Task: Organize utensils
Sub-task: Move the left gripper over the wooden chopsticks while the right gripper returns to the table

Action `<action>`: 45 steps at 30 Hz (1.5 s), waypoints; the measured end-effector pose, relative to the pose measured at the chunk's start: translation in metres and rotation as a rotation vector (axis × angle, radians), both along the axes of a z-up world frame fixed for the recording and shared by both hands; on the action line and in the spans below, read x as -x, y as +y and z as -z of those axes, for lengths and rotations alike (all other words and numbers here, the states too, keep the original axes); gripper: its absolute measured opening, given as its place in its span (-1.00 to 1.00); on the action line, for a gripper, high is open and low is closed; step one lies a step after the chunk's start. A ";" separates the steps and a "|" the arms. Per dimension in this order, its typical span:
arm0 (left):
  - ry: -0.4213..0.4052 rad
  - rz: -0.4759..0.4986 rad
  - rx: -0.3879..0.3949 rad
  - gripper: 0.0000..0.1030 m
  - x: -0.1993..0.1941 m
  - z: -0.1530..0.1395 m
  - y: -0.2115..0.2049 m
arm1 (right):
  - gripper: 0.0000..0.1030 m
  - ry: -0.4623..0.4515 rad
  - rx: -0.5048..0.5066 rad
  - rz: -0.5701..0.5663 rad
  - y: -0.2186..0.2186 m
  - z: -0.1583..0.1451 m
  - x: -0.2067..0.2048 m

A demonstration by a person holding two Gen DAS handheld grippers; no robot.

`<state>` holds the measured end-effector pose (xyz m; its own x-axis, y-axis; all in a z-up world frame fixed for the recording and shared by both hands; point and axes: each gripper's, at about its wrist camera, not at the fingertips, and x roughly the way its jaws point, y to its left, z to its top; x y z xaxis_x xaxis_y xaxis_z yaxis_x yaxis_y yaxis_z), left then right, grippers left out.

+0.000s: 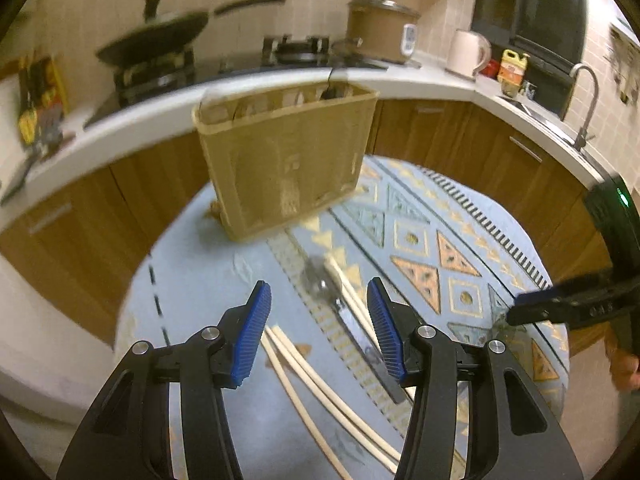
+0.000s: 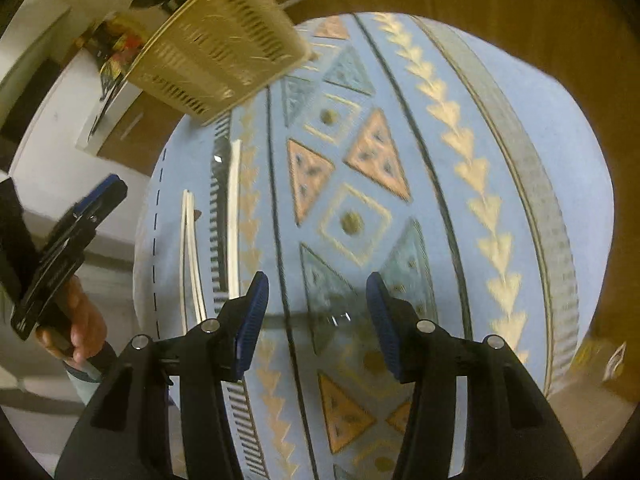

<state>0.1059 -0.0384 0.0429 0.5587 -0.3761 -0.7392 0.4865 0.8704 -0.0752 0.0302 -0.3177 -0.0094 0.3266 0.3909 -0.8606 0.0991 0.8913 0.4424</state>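
Both claws stand released with nothing between their blue pads. The left gripper (image 1: 319, 332) hangs over the patterned blue tablecloth (image 1: 460, 216), tilted downward. Just below and between its jaws lie the utensils: a pair of pale chopsticks (image 1: 296, 364) under the left pad, running back toward the claw's base, and a second pair (image 1: 348, 288) beside a metal spoon (image 1: 320, 284) with a dark handle, nearer the right pad. Ahead of the claw, well beyond the utensils, stands the tan slotted utensil holder (image 1: 288, 160) – likely where they belong.

The right gripper (image 2: 318, 320) hovers over bare cloth; the chopsticks (image 2: 190, 248) lie off to its left, the holder (image 2: 216, 60) ahead and left.

The chopsticks look light, stiff and thin, probably inclined to roll or slip apart – pinching both together near mid-length seems safest. The spoon looks heavier and smooth; its handle, lying flat on the cloth, seems the better place to grip than the bowl
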 end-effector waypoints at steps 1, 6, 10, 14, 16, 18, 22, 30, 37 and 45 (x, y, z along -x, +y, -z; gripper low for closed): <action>0.033 -0.008 0.008 -0.07 -0.005 0.005 0.002 | -0.08 -0.002 0.003 0.011 -0.002 0.001 0.006; 0.176 -0.037 0.061 -0.10 -0.027 0.028 0.011 | -0.08 -0.043 0.067 0.061 -0.014 0.006 0.033; 0.265 -0.054 0.109 -0.10 -0.045 0.047 0.010 | -0.08 -0.017 0.039 0.052 -0.014 0.018 0.040; 0.290 -0.087 0.100 -0.10 -0.060 0.060 -0.001 | -0.08 -0.011 0.027 0.033 -0.010 0.023 0.043; 0.298 -0.101 0.093 -0.10 -0.065 0.065 -0.006 | -0.08 -0.011 0.021 0.022 -0.007 0.025 0.045; 0.298 -0.108 0.091 -0.10 -0.066 0.066 -0.007 | -0.08 -0.009 0.023 0.009 -0.003 0.027 0.045; 0.302 -0.127 0.089 -0.10 -0.065 0.068 0.002 | -0.08 -0.002 0.037 -0.019 0.007 0.035 0.042; 0.304 -0.170 0.095 -0.10 -0.059 0.073 0.030 | -0.08 -0.024 0.004 -0.003 0.013 0.031 0.000; 0.312 -0.196 0.097 -0.10 -0.056 0.076 0.048 | -0.08 -0.042 0.003 -0.010 0.034 0.025 -0.049; 0.307 -0.209 0.119 -0.10 -0.053 0.075 0.063 | -0.08 -0.054 0.115 -0.044 0.066 0.020 -0.064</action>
<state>0.1586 0.0244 -0.0319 0.3924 -0.3711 -0.8416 0.2388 0.9247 -0.2964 0.0940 -0.2515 -0.0298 0.3582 0.3059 -0.8821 0.0372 0.9394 0.3408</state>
